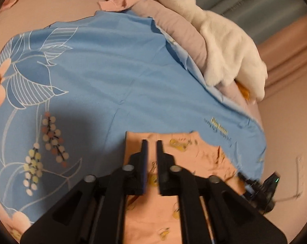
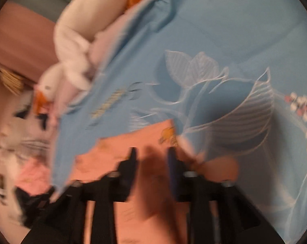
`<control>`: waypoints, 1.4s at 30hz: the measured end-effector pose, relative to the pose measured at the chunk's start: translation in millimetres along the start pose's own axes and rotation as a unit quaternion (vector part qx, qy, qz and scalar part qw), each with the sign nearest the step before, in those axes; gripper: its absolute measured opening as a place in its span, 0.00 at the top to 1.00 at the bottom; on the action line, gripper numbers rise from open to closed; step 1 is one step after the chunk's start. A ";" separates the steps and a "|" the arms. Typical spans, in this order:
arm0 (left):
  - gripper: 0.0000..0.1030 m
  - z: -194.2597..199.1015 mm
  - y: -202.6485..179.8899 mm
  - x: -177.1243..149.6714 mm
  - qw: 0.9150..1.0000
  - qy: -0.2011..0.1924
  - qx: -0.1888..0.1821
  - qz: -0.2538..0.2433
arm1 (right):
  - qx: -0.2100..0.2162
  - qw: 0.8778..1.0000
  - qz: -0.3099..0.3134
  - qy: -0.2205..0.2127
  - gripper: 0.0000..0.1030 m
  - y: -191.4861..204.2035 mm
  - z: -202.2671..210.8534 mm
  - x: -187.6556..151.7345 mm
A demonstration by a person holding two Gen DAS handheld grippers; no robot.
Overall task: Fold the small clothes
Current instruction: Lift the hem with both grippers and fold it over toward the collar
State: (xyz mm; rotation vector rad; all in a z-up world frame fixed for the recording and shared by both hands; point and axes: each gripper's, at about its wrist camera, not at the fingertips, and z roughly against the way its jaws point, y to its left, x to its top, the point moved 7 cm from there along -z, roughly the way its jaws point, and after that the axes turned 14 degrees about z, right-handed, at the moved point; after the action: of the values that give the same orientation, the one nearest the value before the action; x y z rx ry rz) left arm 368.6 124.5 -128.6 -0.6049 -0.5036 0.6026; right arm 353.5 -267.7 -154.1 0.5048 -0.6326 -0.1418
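Folding looks barely begun: the peach garment (image 1: 173,162) lies mostly flat at the blue sheet's (image 1: 112,65) near edge, under the left hand-held gripper (image 1: 151,142) and right hand-held gripper (image 2: 151,152), both spread, pinching nothing.

left gripper (image 1: 151,142): fingers parallel with a narrow gap, nothing between the tips, pointing to 12 o'clock
right gripper (image 2: 152,152): fingers spread wider, nothing gripped, pointing to 12 o'clock; its view is motion-blurred
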 end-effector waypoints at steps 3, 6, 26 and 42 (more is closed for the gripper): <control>0.78 22.1 5.9 -15.4 0.999 0.004 0.000 -0.033 | 0.016 1.000 -0.001 -0.023 0.54 -1.8 24.4 1.9; 0.62 35.8 14.4 -33.0 0.999 0.028 -0.019 -0.029 | 0.058 0.998 0.013 -0.025 0.54 8.3 48.1 -9.5; 0.93 1.7 13.1 -55.4 0.996 0.073 -0.018 -0.045 | 0.035 0.996 0.086 0.010 0.64 33.2 24.9 -21.3; 0.97 -14.6 -8.1 -1.0 0.991 0.034 -0.092 0.090 | 0.039 0.998 0.046 -0.026 0.94 33.4 11.9 24.6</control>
State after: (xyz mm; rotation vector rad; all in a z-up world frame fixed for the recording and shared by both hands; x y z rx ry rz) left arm 379.5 113.0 -134.0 -0.8504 -0.4467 0.7087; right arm 365.3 -250.3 -116.4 0.5469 -0.7137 -0.0432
